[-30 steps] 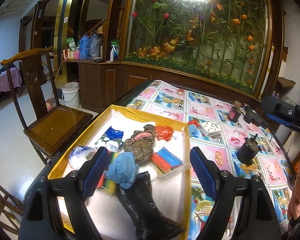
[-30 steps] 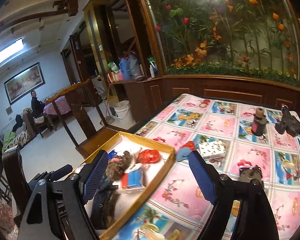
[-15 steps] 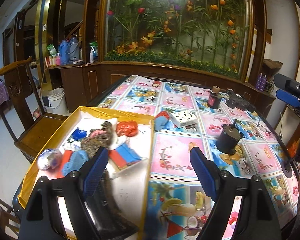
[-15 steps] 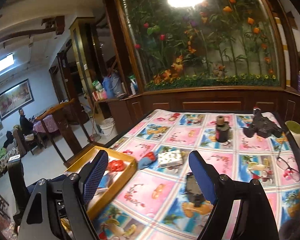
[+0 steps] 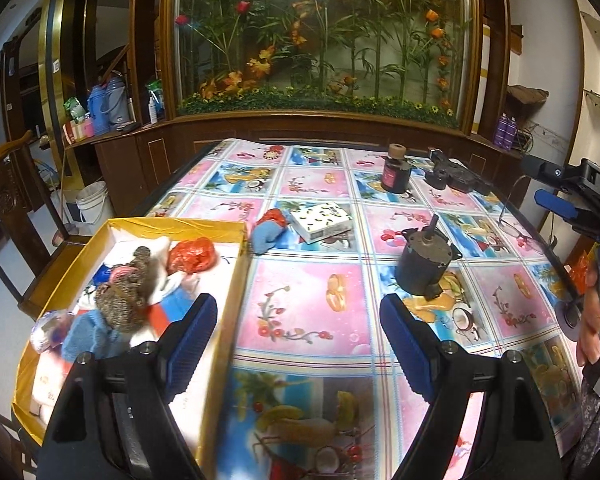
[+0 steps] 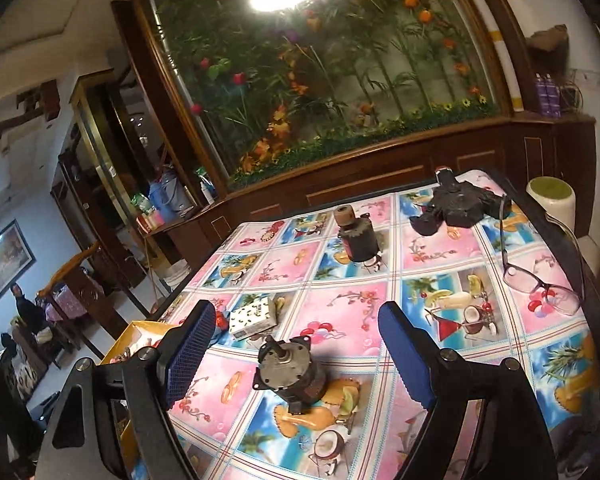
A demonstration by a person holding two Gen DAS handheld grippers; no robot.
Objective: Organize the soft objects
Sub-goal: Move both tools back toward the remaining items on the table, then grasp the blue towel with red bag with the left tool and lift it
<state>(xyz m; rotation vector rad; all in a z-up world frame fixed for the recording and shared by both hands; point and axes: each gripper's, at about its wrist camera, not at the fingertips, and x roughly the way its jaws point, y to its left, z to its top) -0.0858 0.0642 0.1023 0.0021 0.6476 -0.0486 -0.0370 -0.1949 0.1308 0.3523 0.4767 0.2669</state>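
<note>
Left wrist view: our left hand-held gripper (image 5: pixel 298 336) hangs with its 2 blue pads spread wide and nothing between them, over the patterned cloth of the bench (image 5: pixel 308 312). At the lower left of the frame sits a yellow-rimmed tray (image 5: pixel 172 225) holding soft things: a red crumpled bag (image 5: pixel 192 256), a brown knitted piece (image 5: pixel 126 296) and a blue knitted piece (image 5: pixel 90 334). Just right of the tray's far corner, a blue and red soft toy (image 5: pixel 269 229) lies on the cloth, beside a white spotted box (image 5: pixel 323 220). A dark geared motor (image 5: pixel 424 260) stands right of centre. In the right wrist view, our right hand-held gripper (image 6: pixel 296 354) is likewise wide open and empty, with that motor (image 6: pixel 290 372) framed between its fingers. Eyeglasses (image 6: pixel 540 276) lie at the right of the frame.
</note>
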